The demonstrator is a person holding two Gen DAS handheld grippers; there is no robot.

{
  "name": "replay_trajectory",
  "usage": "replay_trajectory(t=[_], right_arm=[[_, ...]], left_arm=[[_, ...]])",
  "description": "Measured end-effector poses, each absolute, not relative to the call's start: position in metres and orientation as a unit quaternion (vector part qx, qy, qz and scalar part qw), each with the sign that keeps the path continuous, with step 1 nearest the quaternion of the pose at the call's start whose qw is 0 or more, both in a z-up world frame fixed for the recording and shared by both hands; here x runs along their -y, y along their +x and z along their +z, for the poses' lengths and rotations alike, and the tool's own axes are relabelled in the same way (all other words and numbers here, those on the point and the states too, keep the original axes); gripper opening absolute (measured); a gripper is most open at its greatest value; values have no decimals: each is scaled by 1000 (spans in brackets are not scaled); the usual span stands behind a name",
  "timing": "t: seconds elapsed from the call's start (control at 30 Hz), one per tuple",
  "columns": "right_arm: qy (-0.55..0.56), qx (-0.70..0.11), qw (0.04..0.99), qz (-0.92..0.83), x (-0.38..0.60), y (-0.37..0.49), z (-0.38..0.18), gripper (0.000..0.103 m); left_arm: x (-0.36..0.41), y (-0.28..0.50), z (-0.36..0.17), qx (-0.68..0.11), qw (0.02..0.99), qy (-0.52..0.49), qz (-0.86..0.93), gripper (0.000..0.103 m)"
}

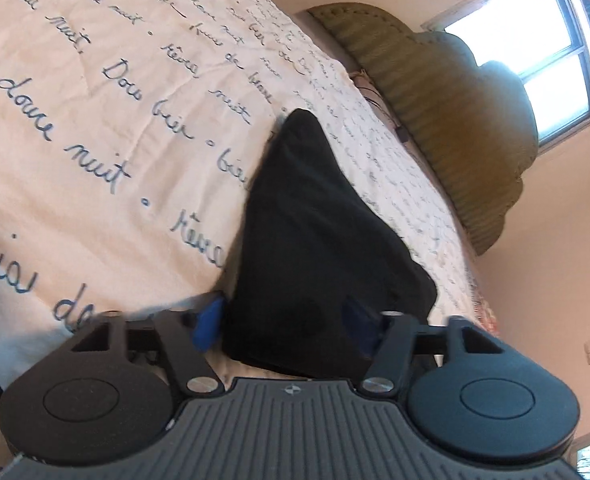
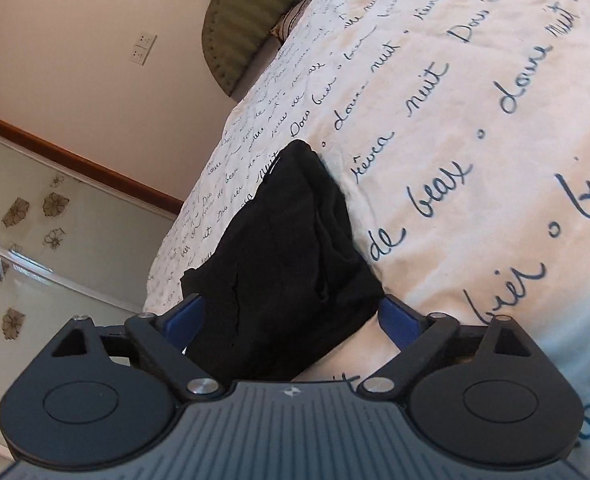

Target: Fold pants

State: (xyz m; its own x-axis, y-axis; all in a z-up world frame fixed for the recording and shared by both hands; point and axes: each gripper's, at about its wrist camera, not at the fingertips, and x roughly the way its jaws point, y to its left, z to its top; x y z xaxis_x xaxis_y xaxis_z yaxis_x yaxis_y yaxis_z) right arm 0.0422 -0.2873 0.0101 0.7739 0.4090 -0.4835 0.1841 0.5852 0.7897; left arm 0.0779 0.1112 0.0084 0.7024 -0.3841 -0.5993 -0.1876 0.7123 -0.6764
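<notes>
Black pants [image 1: 315,220] lie folded into a thick bundle on a cream bedspread [image 1: 95,120] printed with blue handwriting. My left gripper [image 1: 283,320] reaches onto the near end of the bundle. Its blue fingers [image 1: 209,322] sit tight against both sides of the cloth, shut on it. In the right wrist view the same pants [image 2: 295,240] fill the gap of my right gripper [image 2: 293,316]. That gripper's blue fingers [image 2: 399,320] stand wide apart at the edges of the fabric without squeezing it, so it is open.
A ribbed olive headboard [image 1: 455,128] stands at the far end of the bed, below a bright window [image 1: 535,40]. In the right wrist view the bed's edge [image 2: 183,232] drops off to the left, toward a wall with sockets [image 2: 143,48] and flowered panels [image 2: 35,240].
</notes>
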Motion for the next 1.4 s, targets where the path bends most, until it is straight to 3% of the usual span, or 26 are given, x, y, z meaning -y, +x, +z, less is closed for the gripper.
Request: replay_trajectory(t=[0.03,0.1,0.3,0.47,0.57,0.67,0.77,0.8,0.83,0.9,1.07,1.17,1.3,1.4], right_arm=[[439,-326,835,64,285,42,10,73],[414,-341,842,59,283,45,6,22],[349,-343,869,75,283,44,22,22],[315,-357,876,82,283,45,7,22],[353,-339,867,93,289,37,3,26],[421,-325,842,95,307,23,7,31],[437,-273,852,90,324,4,25,32],[430,-264,859,86,326,2,33,38],[424,-263,862,84,325,4,38,57],[421,-260,864,91,319,14,45,78],[437,-262,846,156,286,41,46,78],[403,-309,849,144,273,58,31,76],[410,-313,847,128,283,55,5,49],[402,-320,848,129,283,55,11,49]], left_arm=[[-111,79,7,-386,849,-359,-46,34],[-113,78,7,-386,853,-349,-46,34],[-104,72,22,-384,876,-290,-41,27],[-101,70,6,-366,890,-268,-45,28],[-96,64,10,-358,900,-246,-46,28],[-99,55,25,-345,908,-231,-49,38],[-99,34,53,-289,937,-191,-44,36],[-96,29,60,-270,945,-175,-47,37],[-91,26,67,-256,952,-160,-52,42],[-77,29,72,-246,956,-139,-73,54],[-29,50,51,-285,947,-98,-112,56],[-17,59,30,-319,938,-73,-109,59],[-19,59,18,-309,942,-56,-114,64],[-18,58,18,-304,945,-46,-112,63]])
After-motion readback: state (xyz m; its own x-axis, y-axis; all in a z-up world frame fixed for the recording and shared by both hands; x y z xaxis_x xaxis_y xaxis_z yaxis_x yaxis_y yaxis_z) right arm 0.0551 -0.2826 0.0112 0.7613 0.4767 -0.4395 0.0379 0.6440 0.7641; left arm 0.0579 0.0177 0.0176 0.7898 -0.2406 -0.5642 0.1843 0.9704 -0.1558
